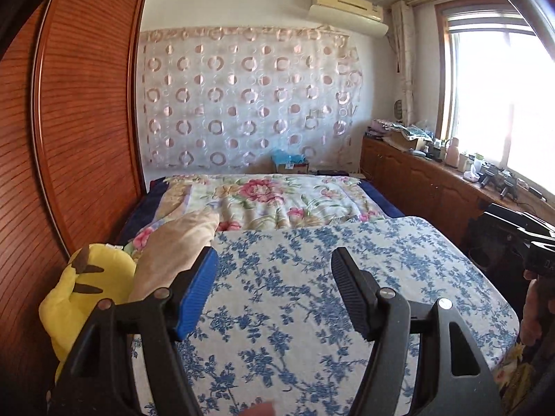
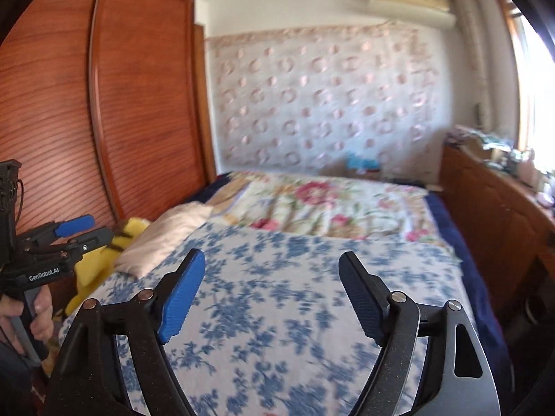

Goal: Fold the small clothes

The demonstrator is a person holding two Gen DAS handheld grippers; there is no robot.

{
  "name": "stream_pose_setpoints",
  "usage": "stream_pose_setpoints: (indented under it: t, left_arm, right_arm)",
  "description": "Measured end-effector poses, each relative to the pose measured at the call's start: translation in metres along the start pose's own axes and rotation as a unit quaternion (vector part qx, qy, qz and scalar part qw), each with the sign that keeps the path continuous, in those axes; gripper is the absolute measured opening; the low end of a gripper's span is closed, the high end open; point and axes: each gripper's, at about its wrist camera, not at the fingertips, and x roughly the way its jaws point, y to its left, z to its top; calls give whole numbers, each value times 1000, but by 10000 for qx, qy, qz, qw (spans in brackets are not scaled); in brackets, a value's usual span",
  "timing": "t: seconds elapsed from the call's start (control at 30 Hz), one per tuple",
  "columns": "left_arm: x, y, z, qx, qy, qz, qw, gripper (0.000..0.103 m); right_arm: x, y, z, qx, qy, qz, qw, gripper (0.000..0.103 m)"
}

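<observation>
Now left gripper [image 1: 274, 270] and right gripper [image 2: 272, 277] both hovering over blue-floral sheet [image 1: 312, 277], jaws gaping wide, gripping nothing; beige pillow [image 1: 173, 242] lying at sheet's left edge.

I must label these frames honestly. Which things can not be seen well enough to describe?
- Small clothes to fold: none identifiable in either view; only a beige cloth by the yellow plush toy, kind unclear.
- Sideboard items: too small; blurred in the right wrist view.
- Right gripper: open; in the left view cut off by the edge.
- Left gripper: open.
</observation>
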Motion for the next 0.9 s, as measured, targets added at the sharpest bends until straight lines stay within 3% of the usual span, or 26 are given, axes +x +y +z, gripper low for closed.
stream_pose_setpoints:
  t: [0.37,0.9]
  left_arm:
    - [-31,-34,13,206,-190,-168,9995,68]
    - [-33,-36,12,128,-152,-142,9997,68]
  right_arm:
    - [-60,-29,-3,343,-430,-523,9971,81]
    - [-67,-28,-6,364,-503,-592,9963,81]
